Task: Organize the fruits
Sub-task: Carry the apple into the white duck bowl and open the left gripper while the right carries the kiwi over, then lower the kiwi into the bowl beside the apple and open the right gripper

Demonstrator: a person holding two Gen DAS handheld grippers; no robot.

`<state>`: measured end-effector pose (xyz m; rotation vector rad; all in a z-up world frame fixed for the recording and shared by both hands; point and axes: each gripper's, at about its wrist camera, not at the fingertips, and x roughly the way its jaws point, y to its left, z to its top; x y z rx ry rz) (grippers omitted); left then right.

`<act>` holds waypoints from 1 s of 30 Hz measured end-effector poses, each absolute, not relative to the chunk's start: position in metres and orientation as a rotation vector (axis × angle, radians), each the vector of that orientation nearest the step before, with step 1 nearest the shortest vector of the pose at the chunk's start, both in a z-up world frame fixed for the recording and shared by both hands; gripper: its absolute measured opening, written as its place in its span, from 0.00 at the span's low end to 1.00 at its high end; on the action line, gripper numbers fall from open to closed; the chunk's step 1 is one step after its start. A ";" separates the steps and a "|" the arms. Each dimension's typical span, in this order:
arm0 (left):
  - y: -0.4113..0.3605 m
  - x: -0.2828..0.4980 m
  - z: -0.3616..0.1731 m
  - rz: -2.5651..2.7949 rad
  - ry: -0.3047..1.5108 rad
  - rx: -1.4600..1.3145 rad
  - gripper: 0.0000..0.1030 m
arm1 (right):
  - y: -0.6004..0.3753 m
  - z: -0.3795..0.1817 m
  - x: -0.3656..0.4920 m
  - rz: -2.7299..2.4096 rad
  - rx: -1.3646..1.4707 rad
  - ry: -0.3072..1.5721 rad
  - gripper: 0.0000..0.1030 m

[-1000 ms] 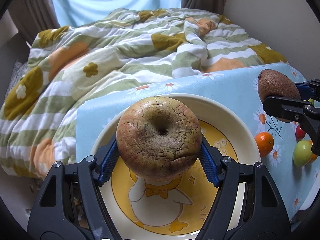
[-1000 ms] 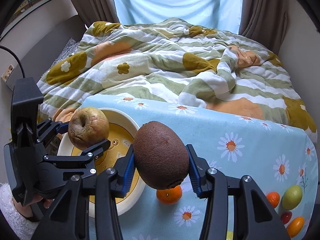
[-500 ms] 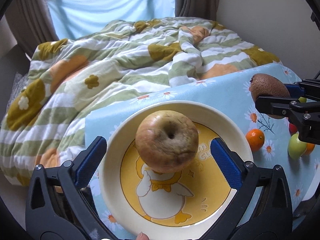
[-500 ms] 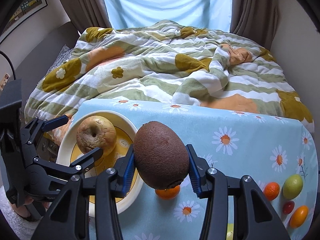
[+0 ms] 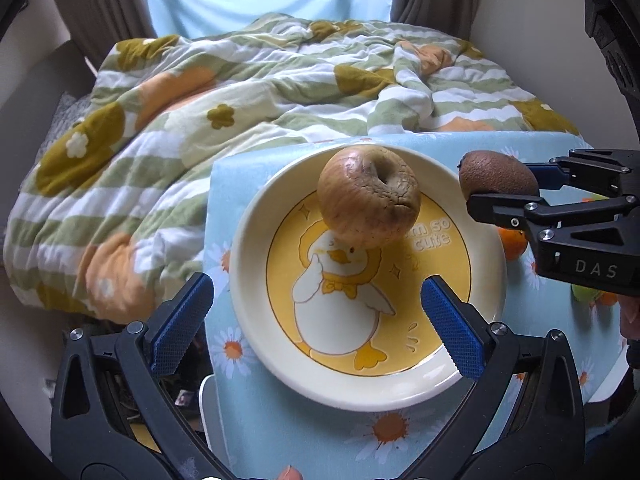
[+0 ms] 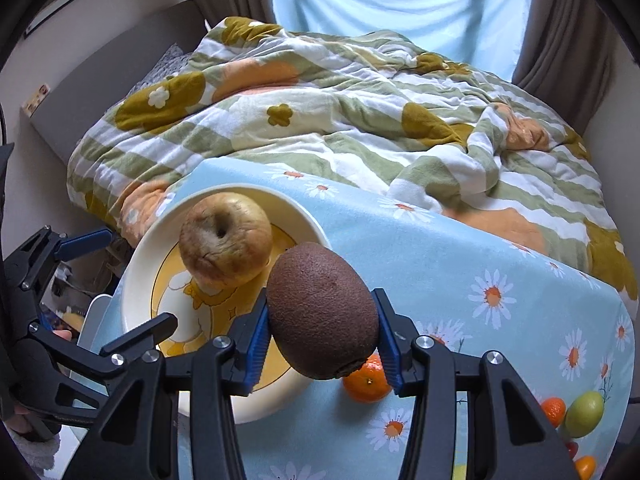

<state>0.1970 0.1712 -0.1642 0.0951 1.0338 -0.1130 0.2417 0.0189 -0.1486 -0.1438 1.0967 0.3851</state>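
The apple [image 5: 369, 197], gripped a second ago, is now released onto the plate [image 5: 256, 280] at frame centre, and the left gripper [image 5: 316, 320] is drawn back, its jaws just opened wide and empty. The kiwi [image 6: 322, 311] is clamped in the right gripper [image 6: 320, 334], lower centre, above the plate's rim.

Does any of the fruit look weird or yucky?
Yes, the apple on the duck plate looks old: its skin is wrinkled, cracked and brownish. The kiwi and the tangerine look fine.
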 end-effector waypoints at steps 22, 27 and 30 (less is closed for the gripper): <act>0.195 0.180 -0.178 -0.060 1.084 0.026 1.00 | 0.050 -0.159 0.232 0.452 -0.354 1.002 1.00; 0.196 0.177 -0.176 -0.056 1.090 0.031 1.00 | 0.040 -0.153 0.233 0.435 -0.298 0.983 1.00; 0.196 0.176 -0.167 -0.048 1.082 0.044 1.00 | 0.036 -0.145 0.233 0.430 -0.269 0.988 1.00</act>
